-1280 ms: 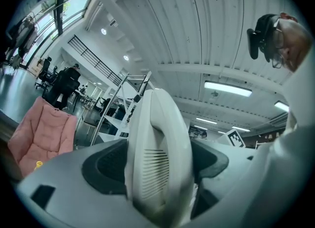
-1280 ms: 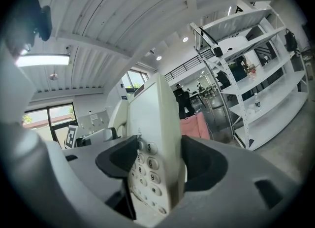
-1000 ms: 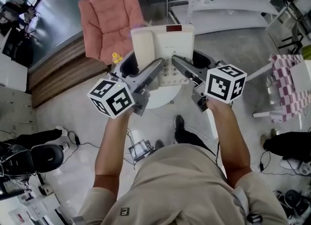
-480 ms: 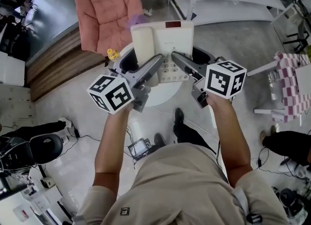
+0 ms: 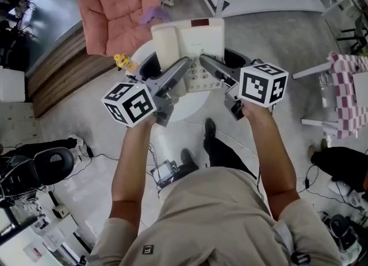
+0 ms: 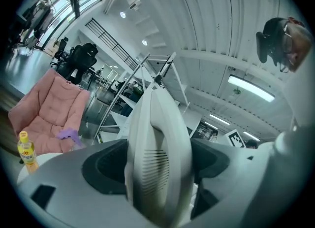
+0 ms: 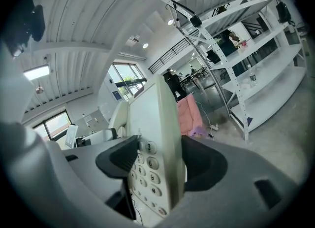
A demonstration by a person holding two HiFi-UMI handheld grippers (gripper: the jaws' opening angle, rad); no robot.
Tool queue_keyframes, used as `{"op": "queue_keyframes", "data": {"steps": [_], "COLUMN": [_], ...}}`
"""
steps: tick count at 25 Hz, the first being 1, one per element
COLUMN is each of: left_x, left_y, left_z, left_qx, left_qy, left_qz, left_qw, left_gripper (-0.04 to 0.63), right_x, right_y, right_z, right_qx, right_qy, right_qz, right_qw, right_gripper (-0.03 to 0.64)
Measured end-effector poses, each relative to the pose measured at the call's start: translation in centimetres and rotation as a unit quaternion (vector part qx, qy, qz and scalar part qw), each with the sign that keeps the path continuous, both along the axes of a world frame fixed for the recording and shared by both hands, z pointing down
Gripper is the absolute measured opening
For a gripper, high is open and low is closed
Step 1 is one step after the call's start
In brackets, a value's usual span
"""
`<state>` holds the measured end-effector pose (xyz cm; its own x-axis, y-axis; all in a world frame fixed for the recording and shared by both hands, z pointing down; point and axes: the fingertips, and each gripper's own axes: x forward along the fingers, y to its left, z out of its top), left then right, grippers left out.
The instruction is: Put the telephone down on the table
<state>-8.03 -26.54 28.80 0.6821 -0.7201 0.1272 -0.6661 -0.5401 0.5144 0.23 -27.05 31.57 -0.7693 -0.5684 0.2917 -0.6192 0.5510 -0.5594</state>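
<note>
Sharing one load between two tools looks like the reason for this grip. The table (image 5: 190,113) is round and white and lies beyond and below both sets of jaws. The telephone (image 5: 192,43) is wide and flat, so a hold from each near corner should keep it level while it goes down.

The telephone is over the table top, ahead of both grippers. I cannot tell from above whether its base touches the surface; I judge it is not yet set down.

The left gripper (image 5: 169,73) is clamped on the handset (image 6: 157,158) side. Its jaws stand only as far apart as that edge is thick, with a dark pad pressed to each face. The right gripper (image 5: 221,64) is closed the same way on the keypad (image 7: 147,173) side, one pad over the number keys and one behind the casing. Neither has anything else in it.

Left of the left gripper, a small yellow bottle (image 5: 121,61) stands near the table's edge, apart from the telephone. It seems just clear of the landing spot, though the margin is thin.

Both forearms reach forward side by side, elbows bent and close to the body. The wrists turn slightly inward, so the two grippers converge on the telephone's near edge. The marker cubes sit toward the person, well behind the jaws.
</note>
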Motion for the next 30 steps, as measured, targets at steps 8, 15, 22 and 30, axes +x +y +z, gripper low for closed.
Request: {"op": "queue_keyframes", "data": {"steps": [8, 15, 22, 30], "left_x": [1.4, 0.9, 0.4, 0.0], "left_y": [-2.6, -5.4, -6.4, -7.6], "left_z": [4.4, 9.0, 12.7, 18.8], "left_qx": [-0.042, -0.080, -0.110, -0.157], "left_qy": [0.003, 0.004, 0.002, 0.008], "left_qz": [-0.003, -0.011, -0.016, -0.017], "left_qw": [0.9991, 0.9967, 0.9938, 0.9875], "left_gripper": [0.376, 0.376, 0.376, 0.376], "right_x": [1.5, 1.1, 0.6, 0.5], "right_y": [-2.5, -5.2, -5.9, -6.7], "right_z": [4.2, 8.7, 12.7, 18.5], "right_qx": [-0.032, -0.065, -0.103, -0.151], "right_qy": [-0.002, -0.004, -0.013, -0.010], "right_qz": [0.001, 0.002, 0.002, 0.007], "right_qw": [0.999, 0.998, 0.995, 0.988], "right_gripper": [0.265, 0.264, 0.264, 0.262]}}
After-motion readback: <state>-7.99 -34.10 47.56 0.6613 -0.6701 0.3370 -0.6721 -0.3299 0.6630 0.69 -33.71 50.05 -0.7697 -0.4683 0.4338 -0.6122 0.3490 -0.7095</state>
